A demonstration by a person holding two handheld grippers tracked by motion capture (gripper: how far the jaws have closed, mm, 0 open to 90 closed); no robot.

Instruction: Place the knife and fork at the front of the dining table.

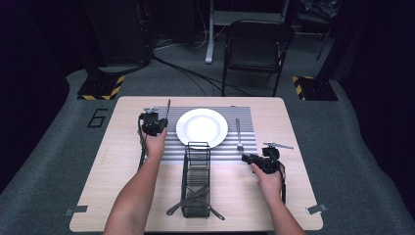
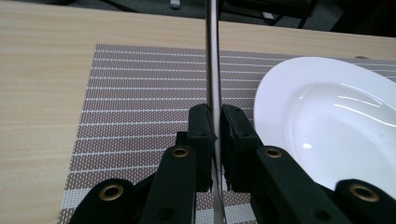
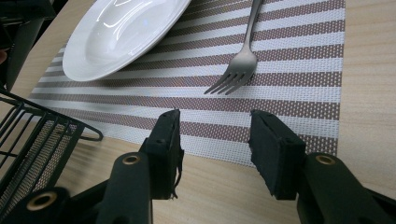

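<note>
- Left gripper (image 2: 214, 126) clamps a thin steel knife (image 2: 213, 56) left of the round white plate (image 2: 327, 116); it could pivot or clip the rim.
- Right gripper (image 3: 215, 135) gapes empty near the silver fork (image 3: 240, 65).

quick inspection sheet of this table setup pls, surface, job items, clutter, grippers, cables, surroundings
surface: wooden table with a striped placemat
job's things: white plate mid-mat; fork to its right; thin metal utensil clamped upright beside the plate
clutter: black wire caddy with cutlery at the near edge
grippers: left gripper shut on the utensil; right gripper open, nothing between its pads, short of the fork
cables: on the floor behind the table
surroundings: black folding chair, grey carpet
</note>
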